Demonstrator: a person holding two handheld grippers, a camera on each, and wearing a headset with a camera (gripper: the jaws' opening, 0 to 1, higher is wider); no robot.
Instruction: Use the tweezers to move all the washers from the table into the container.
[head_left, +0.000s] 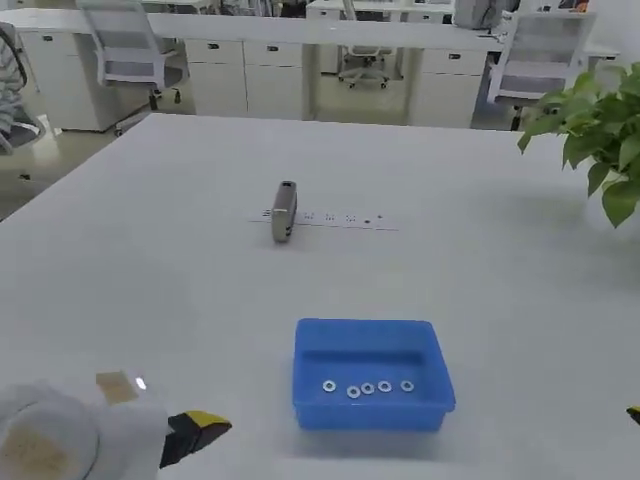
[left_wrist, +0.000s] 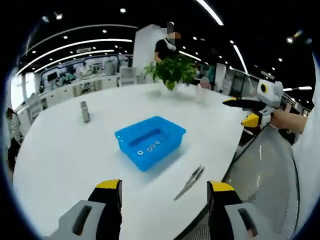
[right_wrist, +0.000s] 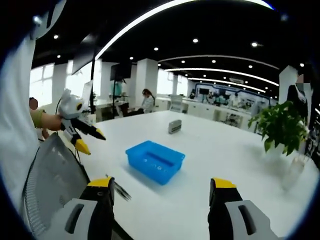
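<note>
White table (head_left: 150, 260) | washers (head_left: 367, 388) in container (head_left: 330, 345) | tweezers (right_wrist: 121, 191) partly behind right tongs (right_wrist: 161, 182)

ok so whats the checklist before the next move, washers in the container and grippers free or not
1. Washers in the container: ok, five lie in a row on its floor.
2. No washers left on the table: cannot tell; the near edge is too small to read.
3. Tweezers: not ok for picking; they lie flat on the table near its edge, in neither gripper.
4. Left gripper: ok, fingers open with nothing between them.
5. Right gripper: ok, fingers open with nothing between them.
6. Container placement: ok, upright on the table, apart from the tweezers.
</note>
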